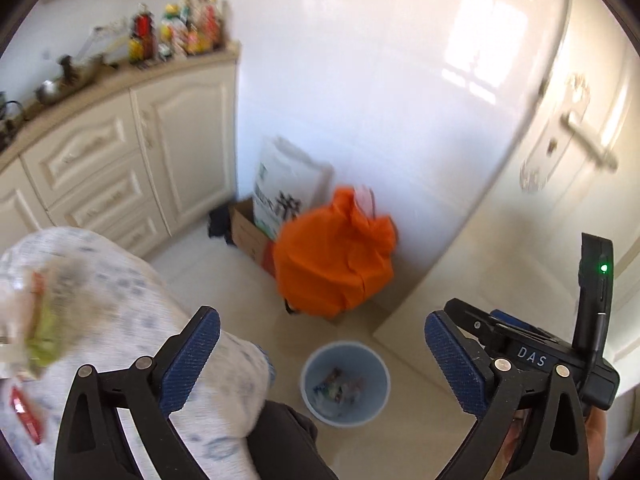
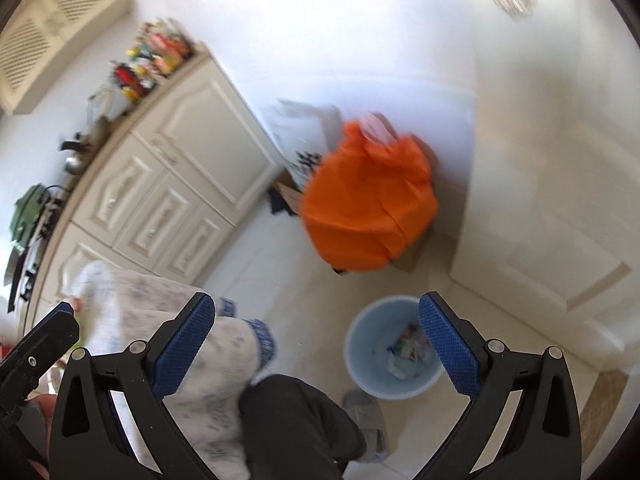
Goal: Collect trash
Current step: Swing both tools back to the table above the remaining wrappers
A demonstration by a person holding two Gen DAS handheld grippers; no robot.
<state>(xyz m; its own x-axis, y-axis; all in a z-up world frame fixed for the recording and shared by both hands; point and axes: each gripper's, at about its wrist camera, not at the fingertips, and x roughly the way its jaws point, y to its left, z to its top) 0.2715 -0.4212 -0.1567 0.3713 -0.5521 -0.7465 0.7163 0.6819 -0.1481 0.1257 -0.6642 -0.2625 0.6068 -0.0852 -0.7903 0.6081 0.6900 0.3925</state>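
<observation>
A light blue waste bin (image 1: pixel 346 384) stands on the tiled floor, with several scraps of trash (image 1: pixel 338 390) inside. It also shows in the right wrist view (image 2: pixel 380 360), with its trash (image 2: pixel 406 348). My left gripper (image 1: pixel 322 354) is open and empty, held high above the bin. My right gripper (image 2: pixel 318 344) is open and empty too, with the bin below its right finger. The right gripper's body (image 1: pixel 560 344) shows at the right of the left wrist view. Blurred wrappers (image 1: pixel 36 320) lie at the far left on a patterned cloth.
An orange bag (image 1: pixel 334 252) sits on a cardboard box (image 1: pixel 250 232) by the white wall, with a white paper bag (image 1: pixel 282 188) behind it. Cream cabinets (image 1: pixel 120 160) with bottles (image 1: pixel 176 28) on top run along the left. A door (image 1: pixel 560 160) is at the right. The person's leg (image 2: pixel 296 420) is below.
</observation>
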